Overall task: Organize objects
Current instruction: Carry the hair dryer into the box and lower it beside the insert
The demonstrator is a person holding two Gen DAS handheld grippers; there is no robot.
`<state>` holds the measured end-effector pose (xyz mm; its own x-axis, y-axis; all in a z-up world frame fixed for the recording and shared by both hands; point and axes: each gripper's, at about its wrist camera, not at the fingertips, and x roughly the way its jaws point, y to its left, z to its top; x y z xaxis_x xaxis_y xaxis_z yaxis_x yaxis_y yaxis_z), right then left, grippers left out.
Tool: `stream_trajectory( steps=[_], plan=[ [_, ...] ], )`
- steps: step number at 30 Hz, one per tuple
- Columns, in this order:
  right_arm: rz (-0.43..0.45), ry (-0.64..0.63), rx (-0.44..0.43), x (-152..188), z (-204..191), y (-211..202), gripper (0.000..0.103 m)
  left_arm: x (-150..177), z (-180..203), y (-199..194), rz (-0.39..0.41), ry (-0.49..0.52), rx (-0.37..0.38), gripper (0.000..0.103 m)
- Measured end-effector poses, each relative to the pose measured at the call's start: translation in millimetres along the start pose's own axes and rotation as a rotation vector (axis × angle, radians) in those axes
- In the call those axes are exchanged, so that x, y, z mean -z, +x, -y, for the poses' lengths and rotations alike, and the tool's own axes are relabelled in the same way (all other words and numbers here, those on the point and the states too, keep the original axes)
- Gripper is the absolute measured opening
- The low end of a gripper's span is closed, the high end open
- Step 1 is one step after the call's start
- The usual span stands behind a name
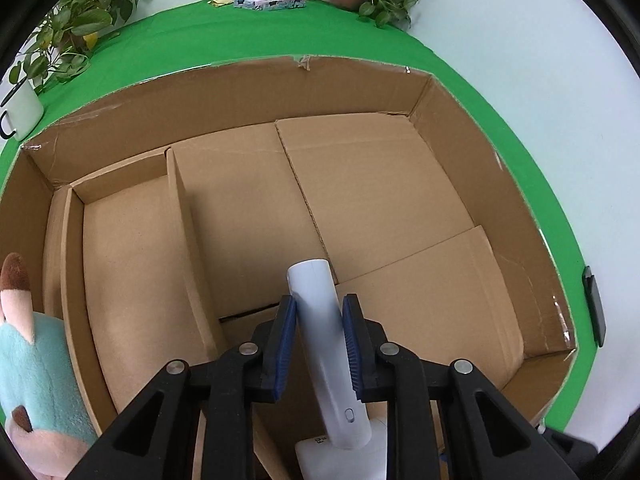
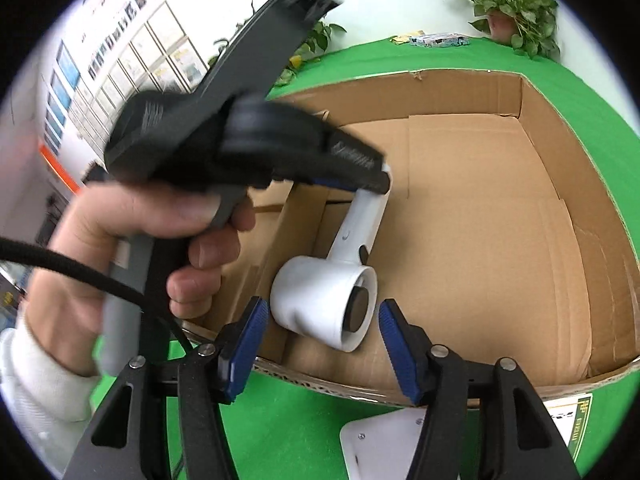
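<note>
Hair dryer [image 2: 332, 300]: smooth white plastic, cylindrical barrel, inside corrugated cardboard box [image 2: 520, 216]. Left gripper [image 1: 319, 340] ribbed blue pads clamp handle. Right gripper [image 2: 323, 354] half-spread, empty.

Bright, even indoor light with soft shadows inside the cardboard box [image 1: 360, 92]. Both fisheye views bend strongly toward black rims. The left gripper [image 2: 370, 182] and hand [image 2: 132, 248] are motion-blurred in the right wrist view.

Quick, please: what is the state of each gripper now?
Left gripper: closed on the hair dryer handle.
Right gripper: open, holding nothing.
</note>
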<state>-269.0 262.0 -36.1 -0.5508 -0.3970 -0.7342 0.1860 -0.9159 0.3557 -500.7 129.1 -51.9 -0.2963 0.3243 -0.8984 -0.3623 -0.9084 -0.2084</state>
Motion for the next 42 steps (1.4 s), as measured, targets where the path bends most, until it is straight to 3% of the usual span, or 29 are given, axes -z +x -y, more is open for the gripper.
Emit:
stream_trajectory(
  steps=[8, 12, 15, 20, 28, 42],
  plan=[
    [-0.037, 0.093, -0.052, -27.3, 31.3, 16.5, 0.055, 2.3, -6.6, -25.0, 0.037, 0.008, -0.012, 0.021],
    [-0.078, 0.104, -0.011, -54.6, 35.3, 43.8, 0.055, 4.8, -7.6, -41.2, 0.069, 0.011, -0.005, 0.022],
    [-0.134, 0.123, -0.01, -64.7, 40.9, 68.1, 0.054, 11.2, -15.8, -58.8, 0.118, 0.003, -0.042, 0.022],
    [-0.186, 0.064, 0.019, -57.9, 28.0, 86.7, 0.03, 35.8, -34.9, -85.6, 0.172, 0.003, -0.074, 0.022],
    [-0.219, -0.038, 0.065, -52.5, 0.8, 86.8, 0.027, 62.9, -43.5, -85.6, 0.156, -0.004, -0.081, 0.022],
    [-0.275, 0.05, 0.089, -48.0, 0.2, 86.9, 0.028, 81.6, -43.0, -83.6, 0.161, -0.023, -0.076, 0.022]
  ],
)
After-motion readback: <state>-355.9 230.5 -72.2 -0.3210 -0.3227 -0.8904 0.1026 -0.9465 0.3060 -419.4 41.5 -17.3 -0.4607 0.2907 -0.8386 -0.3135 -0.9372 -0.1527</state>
